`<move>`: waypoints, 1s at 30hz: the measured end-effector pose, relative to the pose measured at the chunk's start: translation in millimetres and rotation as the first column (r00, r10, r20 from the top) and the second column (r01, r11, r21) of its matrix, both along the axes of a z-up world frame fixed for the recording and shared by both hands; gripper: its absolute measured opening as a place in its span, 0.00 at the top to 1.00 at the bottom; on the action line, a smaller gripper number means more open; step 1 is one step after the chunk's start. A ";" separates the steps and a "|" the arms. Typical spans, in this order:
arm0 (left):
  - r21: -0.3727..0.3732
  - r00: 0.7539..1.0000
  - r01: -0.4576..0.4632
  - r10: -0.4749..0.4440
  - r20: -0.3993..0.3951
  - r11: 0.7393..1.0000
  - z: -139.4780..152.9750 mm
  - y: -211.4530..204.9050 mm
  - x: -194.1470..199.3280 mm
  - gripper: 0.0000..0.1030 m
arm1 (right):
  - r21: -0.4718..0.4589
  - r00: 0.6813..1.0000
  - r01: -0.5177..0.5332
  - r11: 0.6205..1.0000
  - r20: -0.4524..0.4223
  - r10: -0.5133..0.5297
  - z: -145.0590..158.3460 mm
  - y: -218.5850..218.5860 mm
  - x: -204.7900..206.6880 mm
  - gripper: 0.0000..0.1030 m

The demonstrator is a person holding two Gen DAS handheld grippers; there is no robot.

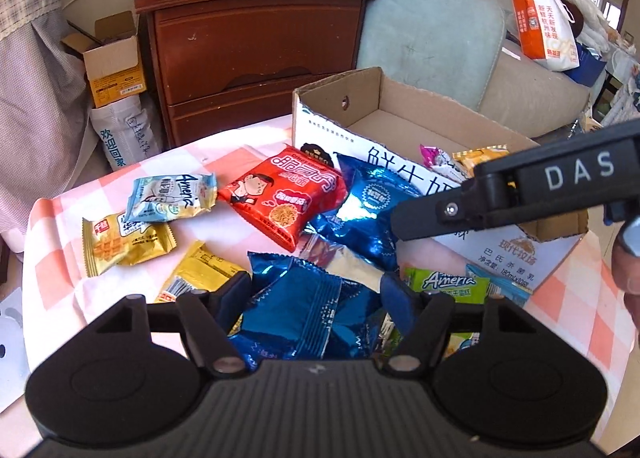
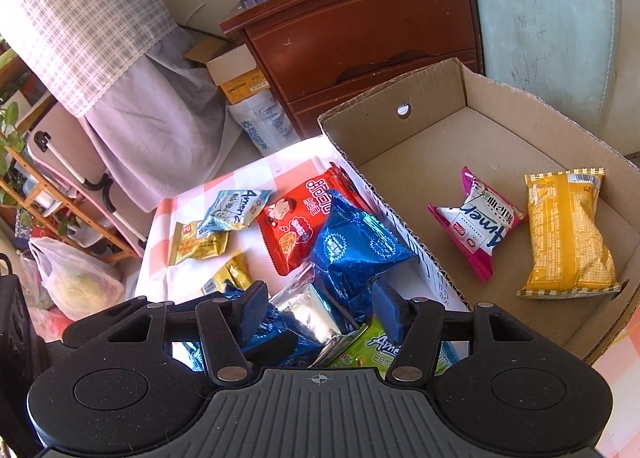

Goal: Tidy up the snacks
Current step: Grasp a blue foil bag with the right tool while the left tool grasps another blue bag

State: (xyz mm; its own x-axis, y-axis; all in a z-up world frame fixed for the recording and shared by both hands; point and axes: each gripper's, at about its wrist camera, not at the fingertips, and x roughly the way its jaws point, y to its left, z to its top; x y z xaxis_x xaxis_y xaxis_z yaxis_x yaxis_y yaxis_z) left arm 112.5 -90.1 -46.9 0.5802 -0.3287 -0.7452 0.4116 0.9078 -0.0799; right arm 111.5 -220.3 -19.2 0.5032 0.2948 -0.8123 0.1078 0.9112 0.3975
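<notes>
Loose snack packets lie on a pink-checked tablecloth [image 1: 60, 218] beside an open cardboard box [image 1: 336, 98]. My left gripper [image 1: 316, 294] stands open low over the pile, a blue foil packet [image 1: 296, 310] between its fingers; whether the pads touch it I cannot tell. Beyond it are a red noodle packet [image 1: 284, 194], a puffed blue packet [image 1: 368, 210] and a green packet [image 1: 448, 282]. My right gripper [image 2: 320, 312] hangs open over a silver packet [image 2: 308, 314], holding nothing. Inside the box [image 2: 400, 138] lie a pink-and-white packet [image 2: 478, 218] and a yellow packet [image 2: 564, 234].
A light-blue packet [image 1: 172, 194] and a gold waffle packet [image 1: 124, 242] lie at the table's left. A wooden dresser [image 1: 256, 46] and a pale cushioned chair [image 1: 432, 26] stand behind the table. An open carton [image 1: 112, 66] sits on the floor at the left.
</notes>
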 end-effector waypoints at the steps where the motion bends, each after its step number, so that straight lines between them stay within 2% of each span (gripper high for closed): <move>1: -0.003 1.000 -0.019 0.019 -0.004 1.000 0.9 5.0 1.2 0.32 | 0.001 1.000 0.003 1.000 -0.008 -0.003 -1.9 1.8 1.1 0.44; 7: -0.023 0.991 -0.131 0.131 -0.018 0.991 5.9 32.7 8.0 0.32 | -0.018 0.997 0.057 0.998 -0.055 -0.058 -16.7 18.0 9.9 0.44; 16: -0.015 0.978 -0.207 0.207 0.012 0.978 14.7 60.8 10.1 0.32 | -0.063 0.964 0.251 0.966 -0.071 -0.256 -37.2 30.9 24.9 0.34; 21: -0.015 0.974 -0.224 0.224 0.025 0.975 18.4 70.1 9.1 0.32 | -0.070 0.935 0.342 0.937 -0.074 -0.347 -49.2 32.7 32.1 0.33; 27: -0.008 0.969 -0.244 0.244 0.019 0.970 18.3 77.9 8.5 0.32 | -0.126 0.923 0.369 0.921 -0.066 -0.379 -62.8 37.0 40.2 0.34; 29: -0.006 0.969 -0.248 0.248 0.015 0.969 17.6 79.6 8.5 0.32 | -0.127 0.925 0.365 0.922 -0.065 -0.375 -67.6 37.6 42.1 0.38; 30: -0.002 0.968 -0.250 0.250 0.013 0.968 17.4 80.4 8.4 0.32 | -0.122 0.926 0.362 0.924 -0.065 -0.372 -69.2 37.6 42.5 0.43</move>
